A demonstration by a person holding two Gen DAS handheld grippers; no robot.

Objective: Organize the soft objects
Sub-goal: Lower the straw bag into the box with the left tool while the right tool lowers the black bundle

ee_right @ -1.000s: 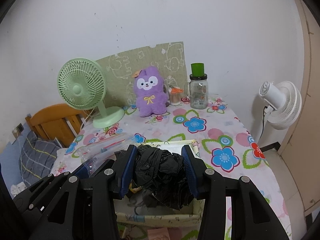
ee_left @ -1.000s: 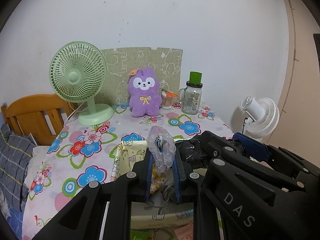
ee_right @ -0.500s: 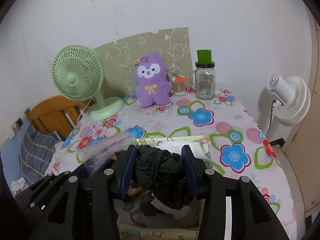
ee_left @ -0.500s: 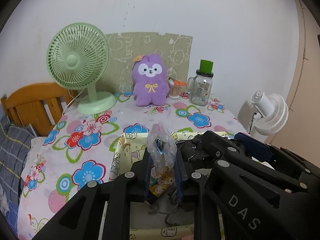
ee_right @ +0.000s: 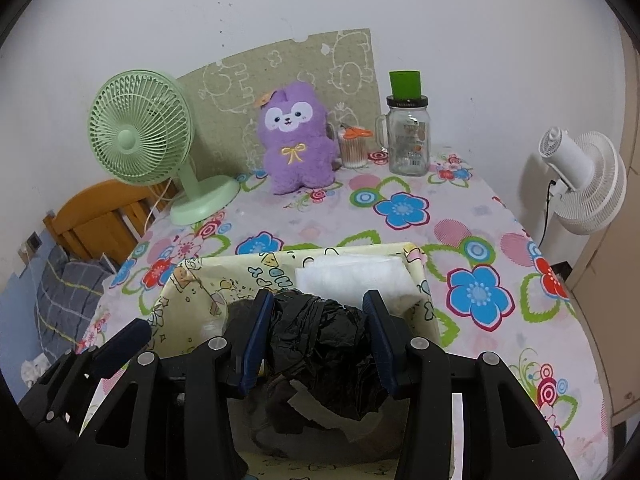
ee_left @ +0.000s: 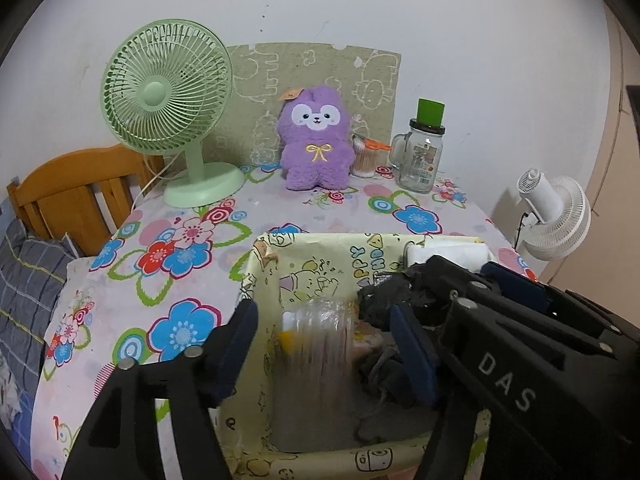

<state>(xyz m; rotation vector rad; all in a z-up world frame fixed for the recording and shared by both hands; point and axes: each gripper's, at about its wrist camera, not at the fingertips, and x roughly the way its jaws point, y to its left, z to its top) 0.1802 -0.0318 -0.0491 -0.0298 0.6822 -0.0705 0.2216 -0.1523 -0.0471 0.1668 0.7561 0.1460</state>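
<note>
In the left wrist view, the left gripper [ee_left: 326, 344] hangs over a yellow cartoon-print storage box [ee_left: 262, 264] at 6 o'clock on the flowered desk [ee_left: 160, 280]; its jaws have just been opening and now stand wide apart, and the clear plastic bag [ee_left: 320, 336], blurred, sits between them inside the box without either pad pressing on it. At 3 o'clock from it the right gripper [ee_left: 452, 304] reaches into the same box with a crumpled black plastic bag [ee_left: 384, 300]. At the desk's far edge, from 11 to 1 o'clock, stand a green desk fan [ee_left: 166, 94], a purple plush toy [ee_left: 316, 140], a tub of cotton swabs [ee_left: 365, 160] and a glass jar mug [ee_left: 420, 156] with a green top; a white fan [ee_left: 556, 216] stands off the desk at 3 o'clock, and a wooden bed headboard [ee_left: 76, 196] at 9 o'clock. In the right wrist view, the right gripper's [ee_right: 316, 344] jaws are closed on the black plastic bag [ee_right: 320, 340], its blue pads pressing both sides, holding it just above the box's [ee_right: 180, 288] interior. A white folded cloth [ee_right: 352, 276] lies in the box at 12 o'clock from the bag. The left gripper [ee_right: 124, 336] shows at 8 o'clock.
</note>
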